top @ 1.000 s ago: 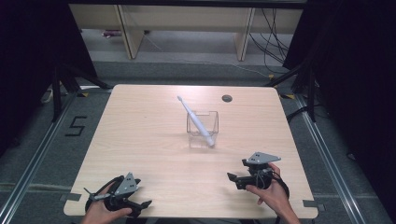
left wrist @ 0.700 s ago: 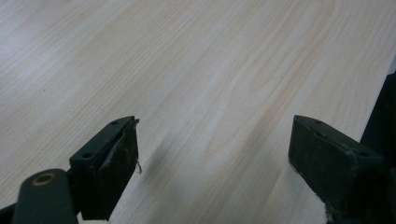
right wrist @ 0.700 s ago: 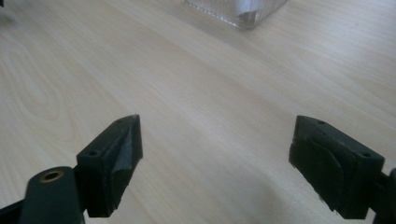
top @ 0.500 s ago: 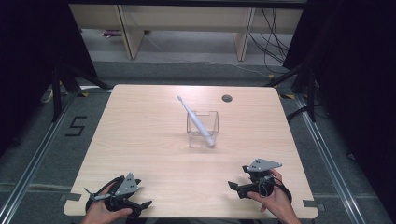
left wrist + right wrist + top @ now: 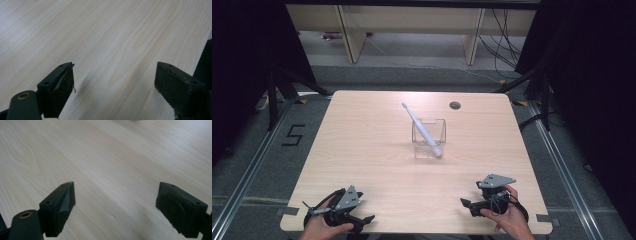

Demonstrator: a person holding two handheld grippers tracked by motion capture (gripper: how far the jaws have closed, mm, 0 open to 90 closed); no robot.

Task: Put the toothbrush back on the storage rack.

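A white toothbrush (image 5: 422, 129) leans tilted in a clear square holder (image 5: 429, 138) at the middle of the wooden table (image 5: 362, 145), its head pointing up and to the far left. My left gripper (image 5: 362, 220) rests at the table's near left edge, and its own view shows it open (image 5: 115, 82) over bare wood. Near the front right edge my right gripper (image 5: 467, 204) lies low in a hand, its jaws wide apart and open (image 5: 116, 202) with nothing between them.
A small dark round grommet (image 5: 455, 105) sits in the table's far right part. Black frame legs and cables stand beyond the far edge, and a "5" mark (image 5: 293, 135) is on the floor at the left.
The right gripper has drawn back toward the near edge and come lower on the table. The left gripper has stayed in place.
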